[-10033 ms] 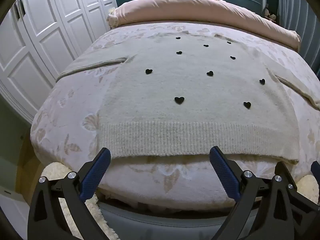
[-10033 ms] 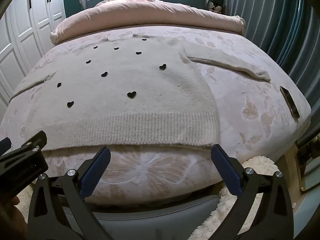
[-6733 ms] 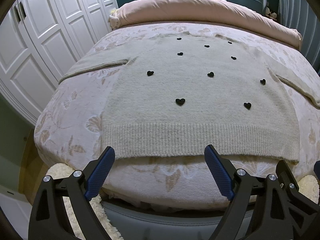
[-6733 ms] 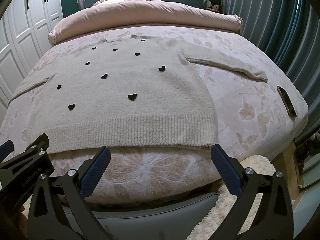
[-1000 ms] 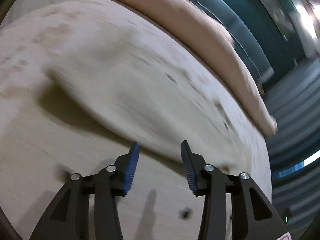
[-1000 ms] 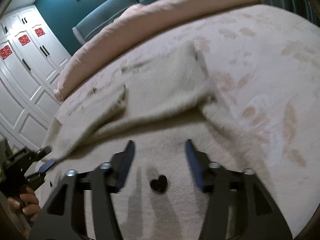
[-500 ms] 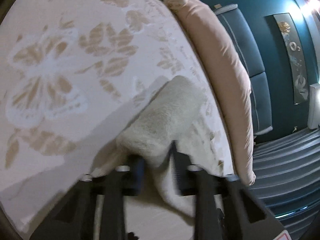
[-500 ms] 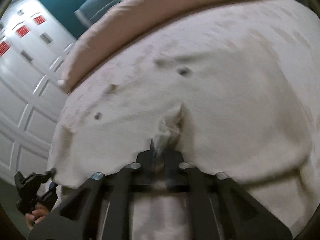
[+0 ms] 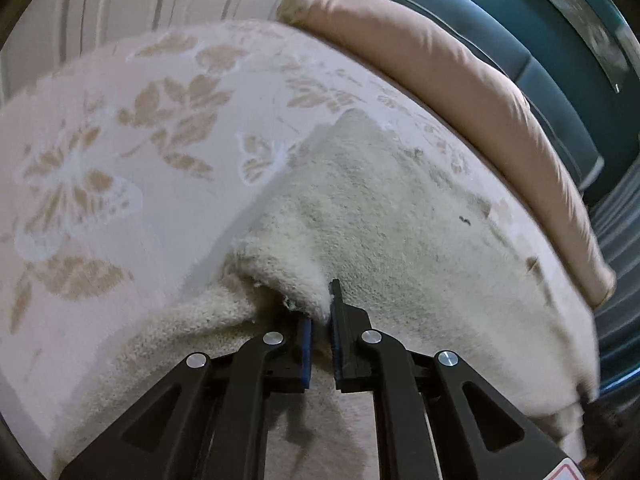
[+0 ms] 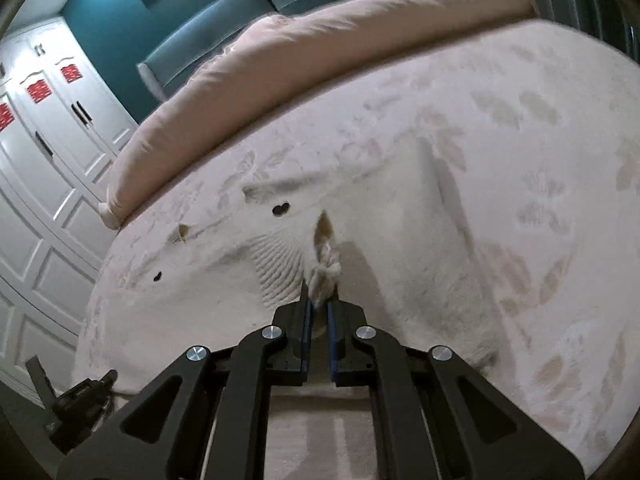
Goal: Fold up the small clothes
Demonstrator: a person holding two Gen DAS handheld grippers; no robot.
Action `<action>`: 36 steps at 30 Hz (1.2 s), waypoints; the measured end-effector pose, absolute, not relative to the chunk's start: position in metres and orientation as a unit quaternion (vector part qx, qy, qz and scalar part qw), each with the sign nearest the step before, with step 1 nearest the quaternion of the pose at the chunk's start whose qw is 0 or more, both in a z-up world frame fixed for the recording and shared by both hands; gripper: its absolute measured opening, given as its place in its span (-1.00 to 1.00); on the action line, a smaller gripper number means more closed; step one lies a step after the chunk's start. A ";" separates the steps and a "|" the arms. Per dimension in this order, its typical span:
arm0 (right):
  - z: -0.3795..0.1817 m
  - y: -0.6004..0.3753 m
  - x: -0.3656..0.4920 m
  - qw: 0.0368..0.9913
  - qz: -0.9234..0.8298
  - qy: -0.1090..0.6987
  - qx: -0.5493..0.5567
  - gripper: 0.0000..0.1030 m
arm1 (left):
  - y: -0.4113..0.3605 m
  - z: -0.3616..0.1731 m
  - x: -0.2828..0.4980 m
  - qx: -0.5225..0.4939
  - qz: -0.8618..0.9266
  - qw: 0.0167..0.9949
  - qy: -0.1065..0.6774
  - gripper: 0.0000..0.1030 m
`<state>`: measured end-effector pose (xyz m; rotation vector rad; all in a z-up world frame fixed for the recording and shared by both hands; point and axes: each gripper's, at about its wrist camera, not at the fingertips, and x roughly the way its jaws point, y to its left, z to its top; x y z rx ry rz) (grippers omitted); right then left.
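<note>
A cream knit sweater [image 9: 400, 240] with small black hearts lies on the floral bedspread [image 9: 120, 140]. My left gripper [image 9: 320, 320] is shut on a bunched fold of the sweater's edge and holds it raised off the bed. In the right wrist view my right gripper [image 10: 318, 304] is shut on a pinched tuft of the sweater [image 10: 400, 220] near its ribbed band. The left gripper [image 10: 84, 396] shows there at the lower left, at the bed's edge.
A pink rolled duvet [image 9: 460, 80] lies across the head of the bed [image 10: 320, 60], in front of a teal headboard [image 10: 280, 8]. White wardrobe doors [image 10: 48, 140] stand along the left side. Grey curtains [image 9: 616, 240] hang on the right.
Both grippers closed on the sweater within the last second and now hold pinched folds of it. The sleeves lie folded in over the body, which was spread flat earlier.
</note>
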<state>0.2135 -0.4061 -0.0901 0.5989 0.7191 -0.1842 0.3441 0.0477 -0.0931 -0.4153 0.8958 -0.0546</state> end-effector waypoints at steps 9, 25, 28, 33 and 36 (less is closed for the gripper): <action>-0.073 -0.398 0.198 0.892 -0.122 0.340 0.272 -0.75 | 0.053 -0.100 0.335 -0.214 -0.036 0.890 0.400 -0.76; -0.080 -0.125 0.414 0.879 0.151 0.449 0.061 0.02 | 0.063 -0.108 0.330 -0.260 -0.062 0.887 0.378 -0.76; -0.093 -0.115 0.424 0.868 0.170 0.465 0.030 -0.86 | 0.064 -0.109 0.329 -0.262 -0.064 0.887 0.374 -0.76; -0.066 -0.142 0.419 0.905 0.146 0.393 0.070 -0.90 | 0.062 -0.110 0.328 -0.260 -0.069 0.889 0.370 -0.72; -0.106 -0.128 0.436 0.877 0.137 0.460 0.024 -0.84 | 0.060 -0.110 0.329 -0.254 -0.066 0.890 0.373 -0.72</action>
